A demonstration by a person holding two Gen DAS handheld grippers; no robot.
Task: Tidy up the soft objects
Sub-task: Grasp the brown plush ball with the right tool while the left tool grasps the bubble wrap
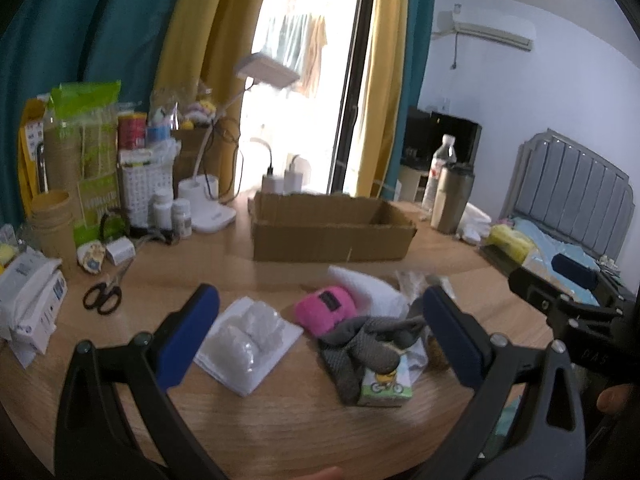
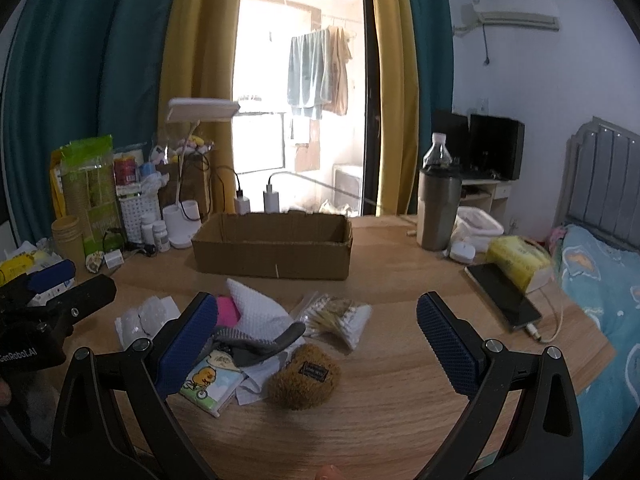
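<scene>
A pile of soft things lies on the wooden table in front of an open, empty cardboard box (image 1: 332, 228) (image 2: 272, 246). It holds a pink plush pouch (image 1: 326, 310) (image 2: 227, 311), a grey glove (image 1: 360, 344) (image 2: 260, 342), a white foam sheet (image 1: 370, 288) (image 2: 260, 308), a bag of cotton balls (image 1: 250, 338) (image 2: 146, 316), a cartoon tissue pack (image 1: 386, 386) (image 2: 210, 380), a brown plush pouch (image 2: 304, 376) and a bag of cotton swabs (image 2: 340, 314). My left gripper (image 1: 320, 334) is open above the pile. My right gripper (image 2: 316, 340) is open above the brown pouch. Both are empty.
Scissors (image 1: 103, 296), pill bottles (image 1: 172, 212), paper cups (image 1: 54, 220), a desk lamp (image 1: 208, 208) and packages crowd the left. A steel tumbler (image 2: 438, 210), a water bottle (image 2: 438, 152), a phone (image 2: 504, 296) and a yellow tissue pack (image 2: 518, 262) stand right. A bed (image 2: 600, 280) lies beyond.
</scene>
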